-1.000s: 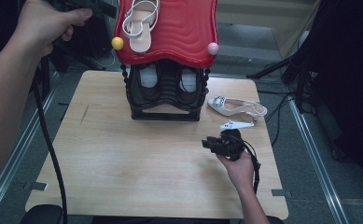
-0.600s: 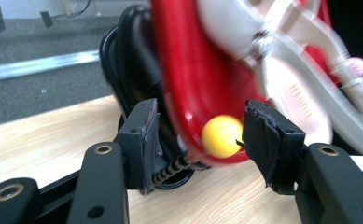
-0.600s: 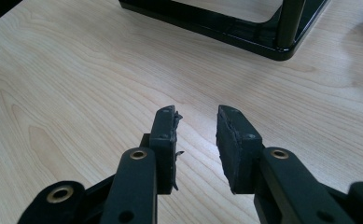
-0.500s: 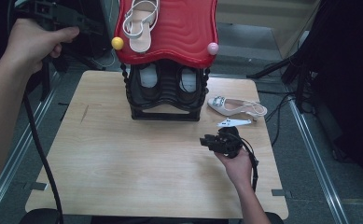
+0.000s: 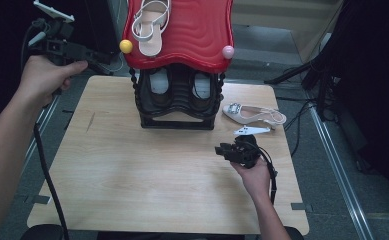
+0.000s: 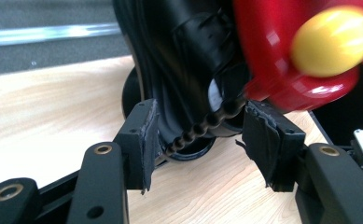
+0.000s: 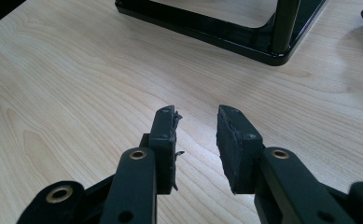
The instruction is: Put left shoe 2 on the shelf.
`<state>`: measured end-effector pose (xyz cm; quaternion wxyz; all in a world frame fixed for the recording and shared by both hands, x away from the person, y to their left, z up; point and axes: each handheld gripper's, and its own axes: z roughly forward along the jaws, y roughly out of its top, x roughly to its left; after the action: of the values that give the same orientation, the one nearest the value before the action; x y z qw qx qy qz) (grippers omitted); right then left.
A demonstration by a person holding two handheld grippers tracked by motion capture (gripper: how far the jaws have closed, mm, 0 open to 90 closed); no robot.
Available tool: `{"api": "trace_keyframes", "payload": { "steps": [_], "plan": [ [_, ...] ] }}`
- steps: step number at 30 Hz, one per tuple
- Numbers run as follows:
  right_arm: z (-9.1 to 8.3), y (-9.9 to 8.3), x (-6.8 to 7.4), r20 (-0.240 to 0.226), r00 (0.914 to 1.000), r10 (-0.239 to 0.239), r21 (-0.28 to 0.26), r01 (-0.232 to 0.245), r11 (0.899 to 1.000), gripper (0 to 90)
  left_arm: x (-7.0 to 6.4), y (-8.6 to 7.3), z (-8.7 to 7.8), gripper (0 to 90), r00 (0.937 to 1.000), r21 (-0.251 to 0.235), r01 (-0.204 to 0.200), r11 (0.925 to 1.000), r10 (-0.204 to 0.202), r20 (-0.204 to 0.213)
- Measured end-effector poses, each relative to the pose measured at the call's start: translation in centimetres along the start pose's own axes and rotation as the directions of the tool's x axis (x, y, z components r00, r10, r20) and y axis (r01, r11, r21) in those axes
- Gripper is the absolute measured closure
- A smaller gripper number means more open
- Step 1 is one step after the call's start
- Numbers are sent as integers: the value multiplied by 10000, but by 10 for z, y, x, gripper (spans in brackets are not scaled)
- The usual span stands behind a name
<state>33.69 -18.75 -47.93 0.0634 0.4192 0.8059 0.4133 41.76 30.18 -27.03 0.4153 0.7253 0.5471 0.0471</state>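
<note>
A black shoe rack [image 5: 177, 107] with a red wavy top shelf [image 5: 197, 35] stands at the back of the wooden table [image 5: 132, 175]. One white sandal [image 5: 149, 25] lies on the red shelf; another white sandal [image 5: 252, 114] lies on the table right of the rack. My left gripper [image 5: 104, 61] is held in the air beside the yellow ball [image 5: 126, 46] at the shelf's left corner. In the left gripper view it [image 6: 202, 135] is open, with the rack's beaded post [image 6: 202, 126] just beyond the pads. My right gripper [image 5: 219, 150] is low over the table, open [image 7: 195, 126] and holding nothing.
A pink ball [image 5: 228, 51] marks the shelf's right corner. Dark shoes [image 5: 157, 82] sit inside the rack's lower level. Cables [image 5: 302, 115] and metal rails [image 5: 332, 150] run along the floor to the right. The rack's base [image 7: 244, 37] lies ahead of the right gripper.
My left gripper has come down and to the right, toward the yellow ball and the rack's left side. The right gripper has stayed almost where it was.
</note>
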Motion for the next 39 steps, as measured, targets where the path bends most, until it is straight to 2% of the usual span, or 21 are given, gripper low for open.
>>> {"api": "trace_keyframes", "payload": {
  "steps": [4, 8, 10, 17, 19, 21, 24, 31, 39],
  "plan": [
    [0, 0, -1, 36, 10000, 13, 1, -13, 10000, 690, 5, -12, 11, 465, 9999, 102, 118, 9999, -117, -91],
    [-1, -1, -3, 71, 10000, 16, -15, -16, 10000, 690, 6, -26, 21, 464, 9999, 146, 14, 9999, -12, -135],
    [-1, -1, -4, 90, 10000, 21, -24, -21, 10000, 690, 6, -33, 27, 461, 9995, 223, -130, 9997, 136, -295],
    [-3, -1, -7, 154, 9998, 110, -37, -110, 9999, 692, 8, -58, 41, 462, 9999, 405, -130, 9991, 133, -78],
    [-3, -2, -7, 192, 9997, 127, -22, -127, 9999, 692, 8, -65, 45, 462, 10000, 467, -28, 9989, 25, 65],
    [-4, -2, -7, 200, 9997, 122, -51, -121, 9999, 693, 8, -73, 51, 462, 10000, 509, -14, 9987, 13, 21],
    [-4, -2, -7, 209, 9997, 112, -51, -111, 9999, 696, 11, -84, 59, 462, 9995, 523, 234, 9984, -244, 180],
    [-4, -2, -9, 229, 9996, 152, -7, -152, 9999, 702, 16, -111, 81, 461, 9991, 927, 342, 9951, -362, 209],
    [-4, -2, -12, 311, 9992, 264, 4, -264, 9997, 723, 17, -138, 96, 460, 9986, 962, 388, 9946, -421, 320]
  ]
}}
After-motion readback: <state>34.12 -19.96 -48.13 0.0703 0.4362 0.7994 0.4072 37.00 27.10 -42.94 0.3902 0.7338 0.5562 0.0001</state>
